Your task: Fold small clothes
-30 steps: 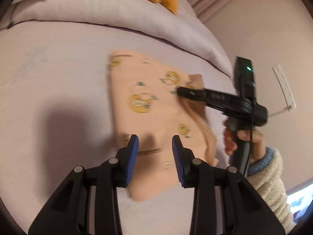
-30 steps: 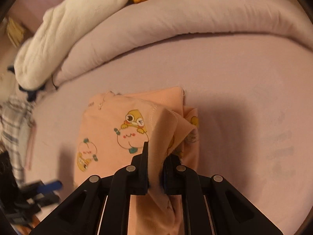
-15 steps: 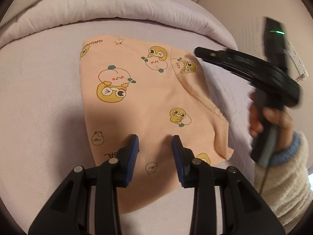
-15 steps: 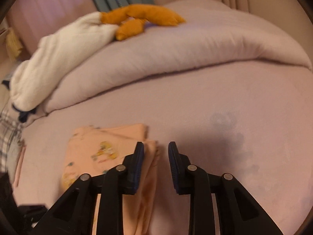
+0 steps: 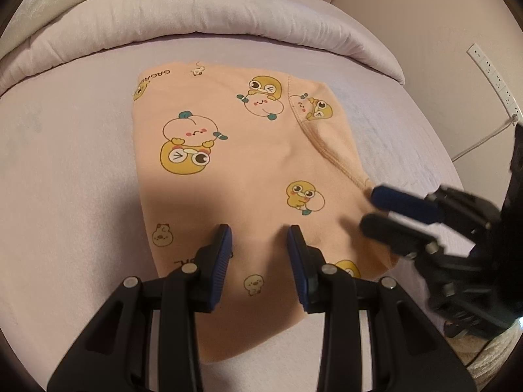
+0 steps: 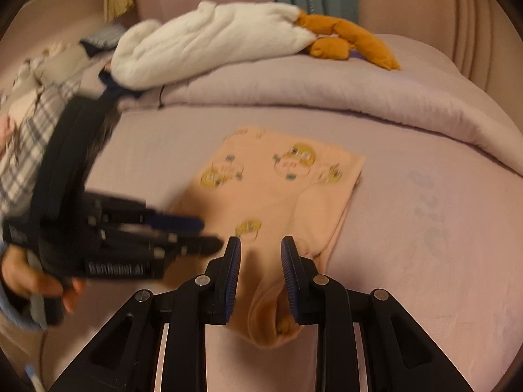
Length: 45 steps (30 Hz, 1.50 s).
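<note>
A peach garment [image 5: 248, 170] printed with yellow cartoon ducks lies folded flat on the lilac bed sheet [image 5: 65, 163]. My left gripper [image 5: 260, 238] hovers over its near edge, open, with nothing between the pads. My right gripper [image 5: 369, 207] reaches in from the right at the garment's hemmed side edge. In the right wrist view the garment [image 6: 278, 189] runs under my right gripper [image 6: 261, 251], whose jaws stand apart and do not press on the cloth. The left gripper [image 6: 209, 233], blurred, is held by a hand [image 6: 32, 281] at the left.
A rolled lilac duvet [image 5: 228, 16] borders the far side of the bed. On it lie a white blanket [image 6: 202, 45] and an orange plush toy [image 6: 353, 42]. Plaid cloth [image 6: 29, 150] is heaped at the left. A socket strip [image 5: 493, 78] with a cable hangs on the right wall.
My right gripper let go of the fold it held over the garment, lifted off, and came down low at the garment's side edge. The garment now lies flat. My left gripper moved closer over it.
</note>
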{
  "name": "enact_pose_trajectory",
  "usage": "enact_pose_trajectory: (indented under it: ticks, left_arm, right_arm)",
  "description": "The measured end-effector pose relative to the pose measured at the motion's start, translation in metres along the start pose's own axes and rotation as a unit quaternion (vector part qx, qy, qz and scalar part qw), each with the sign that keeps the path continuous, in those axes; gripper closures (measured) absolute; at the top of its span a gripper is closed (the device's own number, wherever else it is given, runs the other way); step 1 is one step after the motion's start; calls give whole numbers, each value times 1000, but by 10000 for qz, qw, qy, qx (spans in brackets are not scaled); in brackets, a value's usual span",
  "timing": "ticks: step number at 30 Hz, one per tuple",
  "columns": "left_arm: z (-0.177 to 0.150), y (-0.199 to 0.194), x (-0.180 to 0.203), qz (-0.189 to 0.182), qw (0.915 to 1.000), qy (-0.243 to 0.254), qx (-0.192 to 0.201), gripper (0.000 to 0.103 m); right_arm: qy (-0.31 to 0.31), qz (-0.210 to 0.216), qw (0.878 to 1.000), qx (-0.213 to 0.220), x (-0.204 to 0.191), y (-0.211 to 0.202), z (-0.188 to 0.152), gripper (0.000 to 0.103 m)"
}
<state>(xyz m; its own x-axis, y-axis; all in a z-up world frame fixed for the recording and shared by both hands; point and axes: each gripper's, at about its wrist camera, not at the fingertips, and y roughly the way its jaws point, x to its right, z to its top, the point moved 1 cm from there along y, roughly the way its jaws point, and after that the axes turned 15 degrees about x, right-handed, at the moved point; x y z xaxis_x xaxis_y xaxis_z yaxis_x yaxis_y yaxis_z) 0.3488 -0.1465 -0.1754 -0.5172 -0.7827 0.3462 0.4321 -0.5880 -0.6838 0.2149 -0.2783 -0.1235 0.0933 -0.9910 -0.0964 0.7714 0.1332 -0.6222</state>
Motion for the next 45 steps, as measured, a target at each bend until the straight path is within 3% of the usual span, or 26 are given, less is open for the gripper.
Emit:
enact_pose_trajectory:
  ticks: [6,11,20,27,31,37,45]
  left_arm:
    - [0,1,-1,-25,10000,-27,-19,68]
    - [0,-3,0,-5,10000,-38,22,68]
    - [-25,-25,-4,23,10000,94,15,68]
    - [-33,-27,-1,124,9998,129,-81,68]
    - [-34,-31,-1,188,9998,92,-69,68]
    - [-36,-33,2,275,9994,187,-104,68]
    - [-30,-38,2,203,9997,159,-54,68]
  right_arm:
    - [261,-114,9987,-419,10,14,-24,76]
    - [416,-95,9981,-446,15,14,-30,76]
    - [541,295,9980,147,5,-20,-26,76]
    - [321,-65,9983,-484,0,12,-52,76]
    - [556,23,9978,-355,2,-1,-48,76]
    - [419,62,9991,-50,-4,-25,-36,76]
    - [550,79,9985,7,1,3,-25,76]
